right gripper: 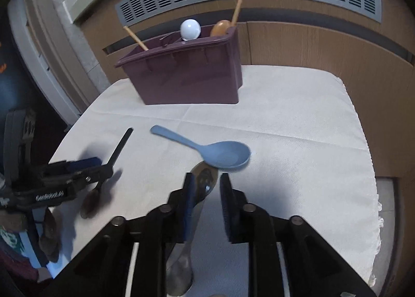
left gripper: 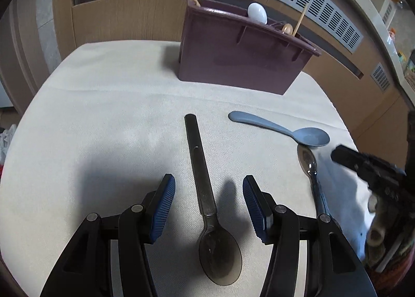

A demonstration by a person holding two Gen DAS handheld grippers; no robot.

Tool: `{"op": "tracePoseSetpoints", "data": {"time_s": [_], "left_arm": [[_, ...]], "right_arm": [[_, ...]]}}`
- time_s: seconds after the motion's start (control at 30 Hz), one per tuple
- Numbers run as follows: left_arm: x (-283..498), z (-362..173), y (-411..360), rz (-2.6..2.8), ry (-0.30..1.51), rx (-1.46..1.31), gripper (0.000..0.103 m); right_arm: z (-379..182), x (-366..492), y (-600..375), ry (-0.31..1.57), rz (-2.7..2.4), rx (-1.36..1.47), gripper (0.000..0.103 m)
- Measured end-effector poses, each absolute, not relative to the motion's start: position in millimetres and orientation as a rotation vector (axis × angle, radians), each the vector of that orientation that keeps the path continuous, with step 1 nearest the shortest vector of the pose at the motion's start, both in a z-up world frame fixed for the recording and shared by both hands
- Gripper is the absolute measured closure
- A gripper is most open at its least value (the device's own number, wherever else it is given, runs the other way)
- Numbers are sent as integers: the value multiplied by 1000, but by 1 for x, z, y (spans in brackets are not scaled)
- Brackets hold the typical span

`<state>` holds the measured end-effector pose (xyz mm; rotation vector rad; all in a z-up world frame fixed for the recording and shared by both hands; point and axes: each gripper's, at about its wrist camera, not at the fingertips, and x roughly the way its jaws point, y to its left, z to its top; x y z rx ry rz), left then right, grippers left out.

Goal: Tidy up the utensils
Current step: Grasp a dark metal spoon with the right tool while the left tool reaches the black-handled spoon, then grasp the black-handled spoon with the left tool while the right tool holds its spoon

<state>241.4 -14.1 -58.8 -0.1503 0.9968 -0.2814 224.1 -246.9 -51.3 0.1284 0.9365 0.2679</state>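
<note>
Both claws tilt downward: left claw [left gripper: 208, 209] apart astride the dark spoon [left gripper: 207, 209], right claw [right gripper: 206, 193] apart.

We see 2 wrist views, each looking forward and steeply down along its own jaws, close above the worktop [left gripper: 103, 94]. Both face the maroon caddy [left gripper: 233, 58] at the back and share the blue spoon [right gripper: 207, 150] between them.

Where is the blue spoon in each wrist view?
Left wrist: blue spoon lies right of centre on the cloth, bowl pointing right.
Right wrist: blue spoon lies at centre, bowl just beyond the right gripper.
Shared landmark: the maroon utensil bin behind it.
</note>
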Motion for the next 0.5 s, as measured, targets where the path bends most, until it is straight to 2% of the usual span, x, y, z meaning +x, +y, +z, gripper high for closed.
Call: {"op": "tracePoseSetpoints", "data": {"time_s": [0.1, 0.23, 0.5], "left_arm": [[241, -55, -10, -265, 975, -141, 48], [243, -54, 1, -256, 978, -172, 48], [247, -55, 8, -242, 978, -208, 48]], "right_arm": [[-47, 234, -250, 927, 260, 127, 79], [-47, 235, -239, 1003, 337, 103, 78], [-71, 238, -203, 1083, 256, 58, 76]]}}
